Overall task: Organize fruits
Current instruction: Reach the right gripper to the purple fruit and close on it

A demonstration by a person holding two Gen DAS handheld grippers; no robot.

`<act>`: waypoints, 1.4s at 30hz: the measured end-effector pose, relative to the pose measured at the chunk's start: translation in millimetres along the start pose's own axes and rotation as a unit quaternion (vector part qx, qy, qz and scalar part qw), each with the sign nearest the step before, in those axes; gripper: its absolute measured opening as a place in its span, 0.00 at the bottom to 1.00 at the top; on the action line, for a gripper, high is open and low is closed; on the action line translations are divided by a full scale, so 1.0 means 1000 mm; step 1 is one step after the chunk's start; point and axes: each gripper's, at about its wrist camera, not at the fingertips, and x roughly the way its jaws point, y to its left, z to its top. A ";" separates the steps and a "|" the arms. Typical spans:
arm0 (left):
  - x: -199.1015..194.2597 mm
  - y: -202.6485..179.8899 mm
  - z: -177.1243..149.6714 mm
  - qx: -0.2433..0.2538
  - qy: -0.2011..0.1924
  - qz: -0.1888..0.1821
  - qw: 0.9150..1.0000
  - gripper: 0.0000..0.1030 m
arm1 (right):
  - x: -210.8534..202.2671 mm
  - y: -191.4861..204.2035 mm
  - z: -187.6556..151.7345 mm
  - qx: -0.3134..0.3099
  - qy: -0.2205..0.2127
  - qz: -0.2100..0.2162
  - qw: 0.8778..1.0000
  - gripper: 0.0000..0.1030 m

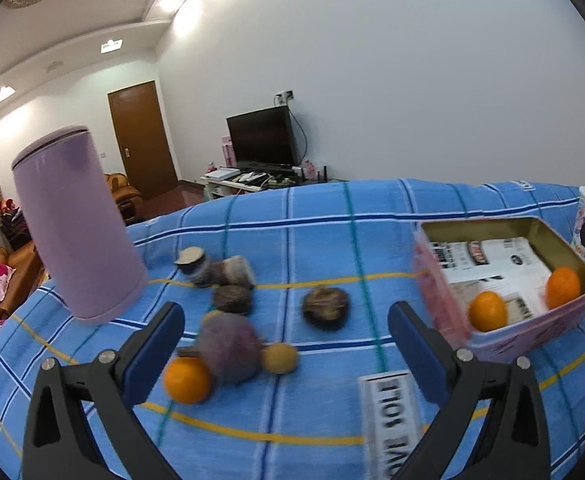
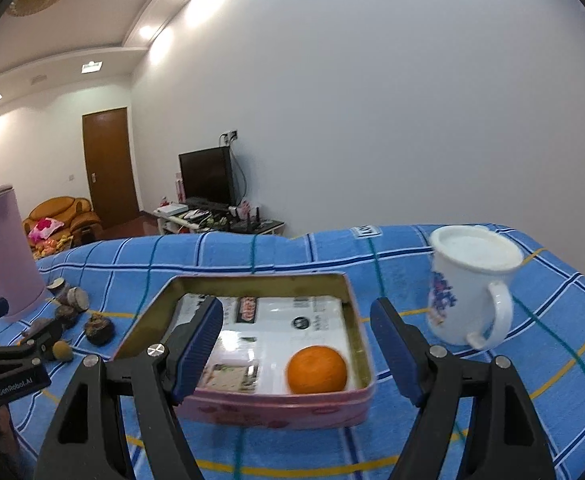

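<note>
In the left wrist view my left gripper (image 1: 286,336) is open and holds nothing above the blue checked cloth (image 1: 312,232). Just past its left finger lie an orange (image 1: 188,380), a purple fruit (image 1: 232,348) and a small yellow fruit (image 1: 279,357). Several dark brown fruits (image 1: 325,307) lie farther off. A pink tin (image 1: 532,332) at the right holds two oranges (image 1: 488,312). In the right wrist view my right gripper (image 2: 295,308) stands open over the near side of the pink tin (image 2: 276,408), not touching the one orange (image 2: 316,370) that shows inside it.
A tall lilac canister (image 1: 76,224) stands at the left of the cloth. A white mug (image 2: 468,288) stands right of the tin. A printed label (image 1: 392,412) lies near the front edge. The left gripper's body (image 2: 12,360) shows at the left of the right wrist view.
</note>
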 end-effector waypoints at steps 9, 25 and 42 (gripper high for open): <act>0.007 0.037 -0.003 -0.023 0.010 0.009 1.000 1.00 | 0.007 0.044 -0.005 -0.012 0.032 0.028 0.999 0.75; 0.033 0.146 -0.011 -0.101 0.043 0.081 0.991 1.00 | 0.021 0.137 -0.017 -0.047 0.094 0.125 0.987 0.75; 0.038 0.190 -0.022 -0.153 0.073 0.144 0.975 1.00 | 0.066 0.246 -0.022 -0.102 0.175 0.250 0.947 0.75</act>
